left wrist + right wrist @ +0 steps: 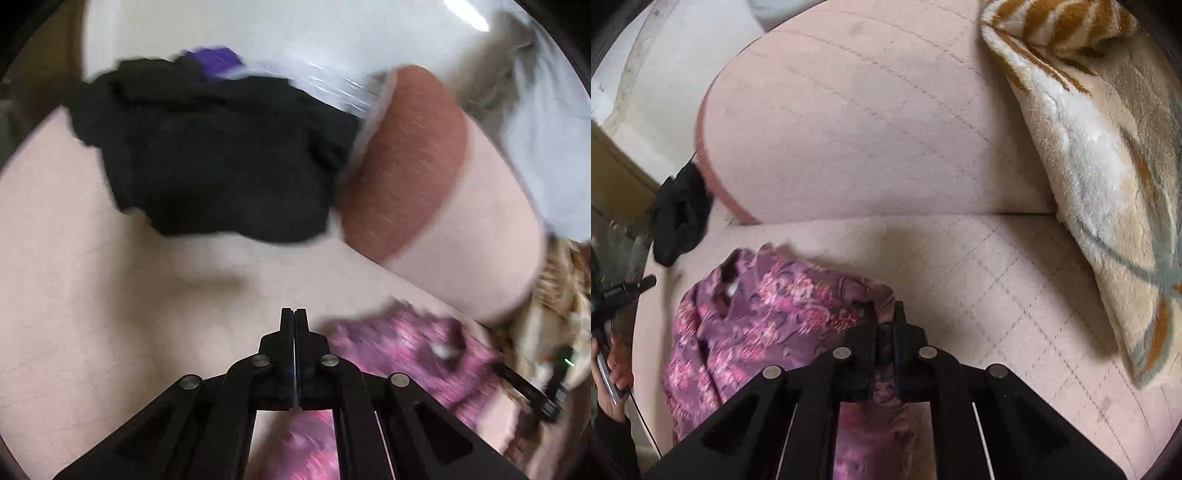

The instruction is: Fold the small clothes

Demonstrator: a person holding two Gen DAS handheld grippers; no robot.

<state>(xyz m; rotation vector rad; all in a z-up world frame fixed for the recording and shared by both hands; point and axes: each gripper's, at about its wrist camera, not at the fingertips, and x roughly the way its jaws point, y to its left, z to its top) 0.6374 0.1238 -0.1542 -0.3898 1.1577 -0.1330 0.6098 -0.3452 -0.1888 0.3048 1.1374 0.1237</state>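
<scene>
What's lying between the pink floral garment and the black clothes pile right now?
Nothing: in the left wrist view, only bare pale bedding separates the pink floral garment from the black clothes pile.

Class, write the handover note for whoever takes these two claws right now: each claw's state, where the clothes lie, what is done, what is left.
Right claw: shut on an edge of the crumpled purple-and-pink patterned garment.
Left claw: shut, nothing between its fingers.
The garment lies on the pale pink quilted bed cover. A crumpled black garment sits further back, beside the pink pillow.
Done: no neat fold visible.
Left: spread and fold the patterned garment, then probably the black one.
</scene>
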